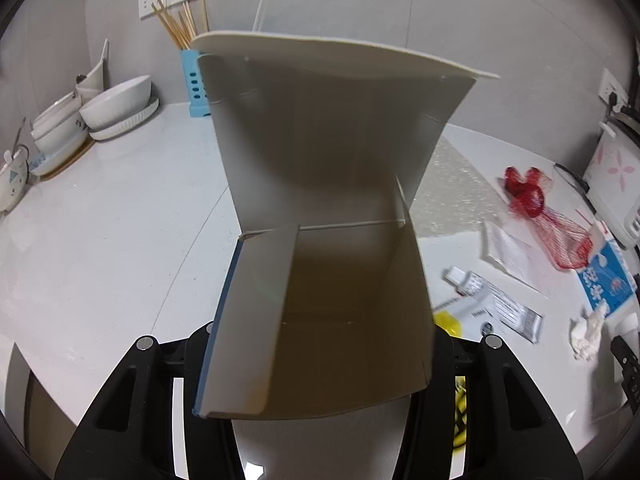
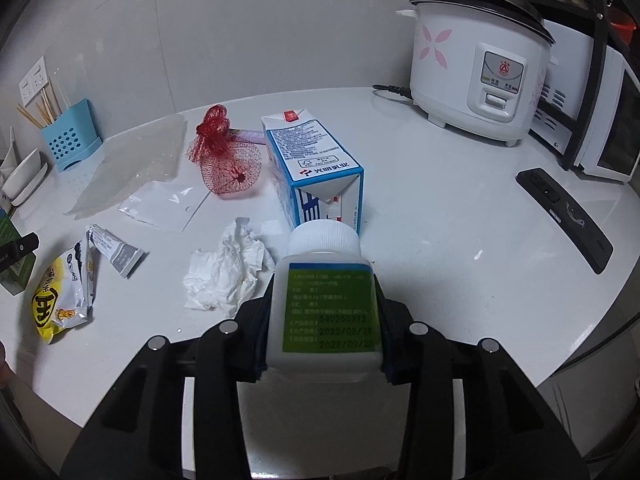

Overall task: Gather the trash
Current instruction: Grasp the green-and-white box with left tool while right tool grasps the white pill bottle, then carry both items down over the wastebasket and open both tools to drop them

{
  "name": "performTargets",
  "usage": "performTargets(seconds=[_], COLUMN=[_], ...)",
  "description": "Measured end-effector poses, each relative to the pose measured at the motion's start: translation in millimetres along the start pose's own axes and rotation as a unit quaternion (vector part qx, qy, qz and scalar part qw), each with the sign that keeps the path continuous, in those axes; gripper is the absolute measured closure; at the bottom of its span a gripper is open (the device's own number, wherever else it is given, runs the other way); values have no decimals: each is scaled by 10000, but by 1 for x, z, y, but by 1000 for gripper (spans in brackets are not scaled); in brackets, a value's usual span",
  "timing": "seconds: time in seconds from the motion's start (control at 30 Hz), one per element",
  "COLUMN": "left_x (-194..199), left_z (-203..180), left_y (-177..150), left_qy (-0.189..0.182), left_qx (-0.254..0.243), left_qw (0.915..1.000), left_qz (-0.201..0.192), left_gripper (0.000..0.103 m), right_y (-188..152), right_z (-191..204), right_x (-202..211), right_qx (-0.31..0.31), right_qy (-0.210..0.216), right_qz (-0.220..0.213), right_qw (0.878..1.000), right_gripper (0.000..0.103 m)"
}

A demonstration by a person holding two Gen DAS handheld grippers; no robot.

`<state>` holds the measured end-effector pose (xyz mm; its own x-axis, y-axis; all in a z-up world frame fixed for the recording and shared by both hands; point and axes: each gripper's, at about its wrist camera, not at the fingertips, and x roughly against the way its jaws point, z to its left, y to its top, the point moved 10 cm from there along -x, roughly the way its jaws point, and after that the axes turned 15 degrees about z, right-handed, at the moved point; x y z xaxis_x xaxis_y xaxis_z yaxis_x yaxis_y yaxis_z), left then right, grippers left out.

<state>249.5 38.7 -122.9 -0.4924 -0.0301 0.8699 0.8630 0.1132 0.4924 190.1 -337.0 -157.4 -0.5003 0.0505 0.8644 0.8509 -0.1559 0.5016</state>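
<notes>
My left gripper (image 1: 320, 344) is shut on an open cardboard box (image 1: 320, 280), whose side walls sit between the black fingers; its lid flap stands up and the inside is bare. My right gripper (image 2: 324, 336) is shut on a white bottle (image 2: 324, 304) with a green label and a ribbed cap, held over the white counter. Ahead of the bottle lie a crumpled tissue (image 2: 224, 272), a blue-and-white milk carton (image 2: 316, 168), a red net bag (image 2: 224, 160), a yellow snack wrapper (image 2: 60, 300), a grey sachet (image 2: 116, 252) and a clear plastic bag (image 2: 164, 204).
A rice cooker (image 2: 480, 68), a white oven (image 2: 600, 128) and a black power strip (image 2: 564, 216) occupy the counter's right side. A blue chopstick holder (image 2: 72, 144) and stacked bowls (image 1: 116, 104) stand at the left by the wall. Bubble wrap (image 2: 132, 164) lies near the holder.
</notes>
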Motion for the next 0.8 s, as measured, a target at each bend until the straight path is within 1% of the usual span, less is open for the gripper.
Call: performTargets(seconds=[0.17, 0.37, 0.57, 0.73, 0.8], left_x=[33, 73, 108, 110, 107], left_z=[-9, -17, -24, -29, -35], left_y=[-23, -73, -127, -179, -197], left_qy=[-147, -401, -562, -661, -635], left_qx=[-102, -232, -378, -436, -490], left_qw=[9996, 9980, 9958, 9959, 9960], left_qz=[-226, -421, -615, -437, -396], left_gripper=[56, 56, 56, 56, 56], right_y=[-9, -37, -89, -138, -157], right_z=[9, 27, 50, 62, 66], right_x=[30, 68, 101, 111, 108], right_qx=[144, 383, 719, 851, 923], right_qy=[114, 381, 774, 1052, 1071], right_qz=[-278, -627, -887, -819, -761], right_qw=[9994, 9966, 9904, 9874, 9870], right_gripper=[64, 64, 64, 64, 64])
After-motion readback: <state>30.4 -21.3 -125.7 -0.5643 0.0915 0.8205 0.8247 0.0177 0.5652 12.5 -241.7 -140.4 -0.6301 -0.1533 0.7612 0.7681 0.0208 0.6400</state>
